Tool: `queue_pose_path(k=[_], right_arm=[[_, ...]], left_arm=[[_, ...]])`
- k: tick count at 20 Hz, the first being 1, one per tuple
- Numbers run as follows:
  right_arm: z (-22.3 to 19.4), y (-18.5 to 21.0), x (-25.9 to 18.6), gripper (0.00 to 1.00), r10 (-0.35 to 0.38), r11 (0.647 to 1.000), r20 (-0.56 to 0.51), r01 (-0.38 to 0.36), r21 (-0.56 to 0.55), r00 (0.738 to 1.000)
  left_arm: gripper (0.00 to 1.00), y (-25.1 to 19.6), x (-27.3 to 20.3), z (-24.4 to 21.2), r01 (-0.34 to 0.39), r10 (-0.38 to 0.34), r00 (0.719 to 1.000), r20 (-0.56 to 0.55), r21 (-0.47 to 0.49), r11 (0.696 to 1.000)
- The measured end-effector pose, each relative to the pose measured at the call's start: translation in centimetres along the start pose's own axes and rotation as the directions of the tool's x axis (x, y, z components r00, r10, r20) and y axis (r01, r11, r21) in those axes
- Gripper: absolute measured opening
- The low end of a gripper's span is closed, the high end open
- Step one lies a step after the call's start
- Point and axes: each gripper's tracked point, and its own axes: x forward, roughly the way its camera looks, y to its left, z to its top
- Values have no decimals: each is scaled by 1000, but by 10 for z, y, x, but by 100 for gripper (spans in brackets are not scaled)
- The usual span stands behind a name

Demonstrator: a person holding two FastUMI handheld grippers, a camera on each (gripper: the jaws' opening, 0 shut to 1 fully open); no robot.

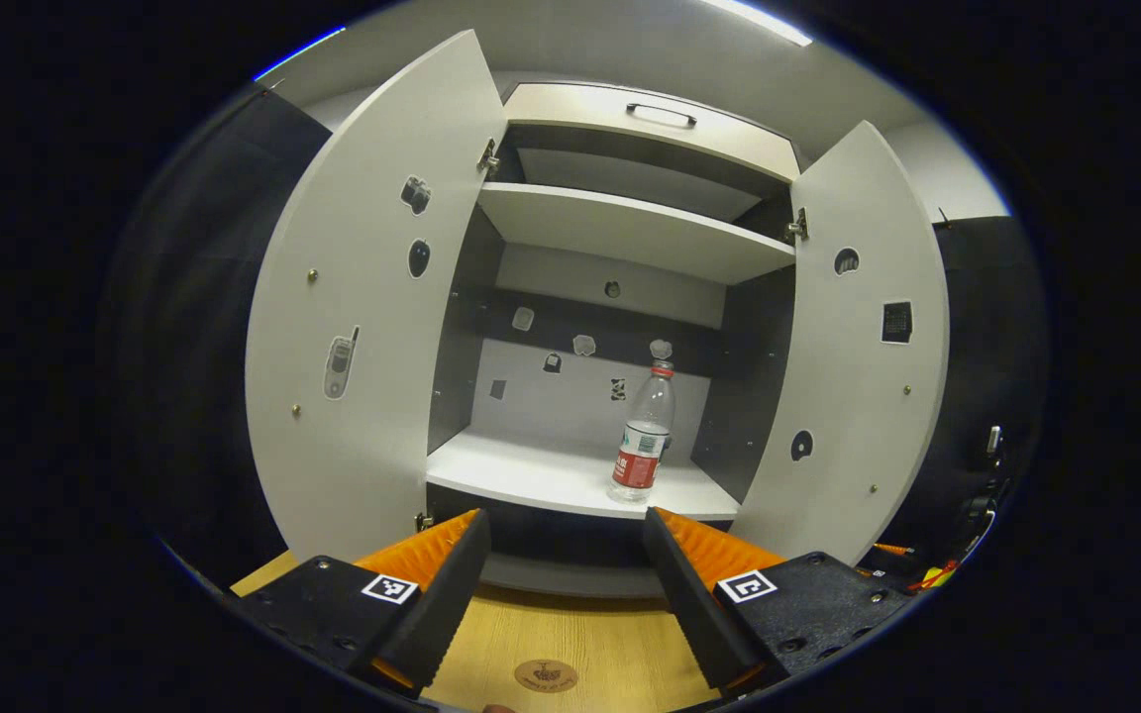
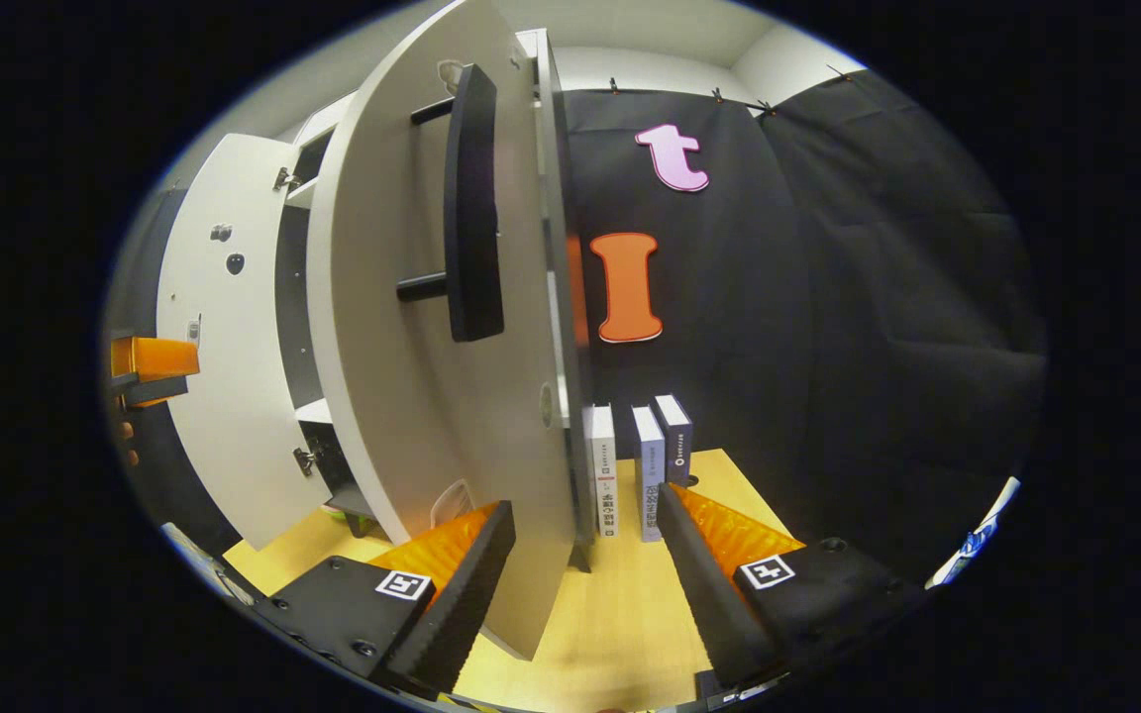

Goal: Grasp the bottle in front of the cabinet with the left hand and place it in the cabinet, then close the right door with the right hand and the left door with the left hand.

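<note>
The bottle (image 1: 644, 436) stands inside the cabinet (image 1: 630, 233). Our right claw (image 2: 570, 564), spread, straddles the right door (image 2: 432, 337); we push its outer face, clear of the handle (image 2: 471, 203).

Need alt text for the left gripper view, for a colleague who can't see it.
A clear bottle with a red label stands upright on the cabinet's lower shelf, right of centre. Both cabinet doors, left door and right door, stand open. The left gripper is open before the cabinet, its jaws holding nothing.
</note>
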Motion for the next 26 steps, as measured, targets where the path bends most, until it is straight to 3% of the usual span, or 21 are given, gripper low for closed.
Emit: queue_pose_path(k=[4,6,9,10,11,12,16,26], right_arm=[[-7,62,11,97,13,1000,36,-13,-17,999],[-11,87,18,97,6,1000,36,-6,-13,999],[-9,130,30,98,55,998,28,-54,-11,998],[-6,136,39,98,41,999,38,-40,-29,998],[-6,137,47,88,31,999,39,-29,-42,999],[-8,140,57,95,25,999,29,-24,-49,999],[-12,146,76,95,9,998,12,-8,-67,1000],[-13,145,78,96,-9,994,3,9,-106,1000]], left_arm=[[93,37,7,-1,56,-56,998,-13,-1,998],[95,60,2,-1,53,-53,998,-23,15,998],[95,80,-5,7,55,-55,998,-23,21,998],[95,90,-9,10,54,-53,999,-12,20,998],[95,98,-13,12,48,-48,999,-3,17,999],[95,104,-17,13,39,-39,999,2,12,999],[95,126,-35,16,19,-20,1000,14,6,1000],[95,208,-67,26,-172,171,984,58,22,985]])
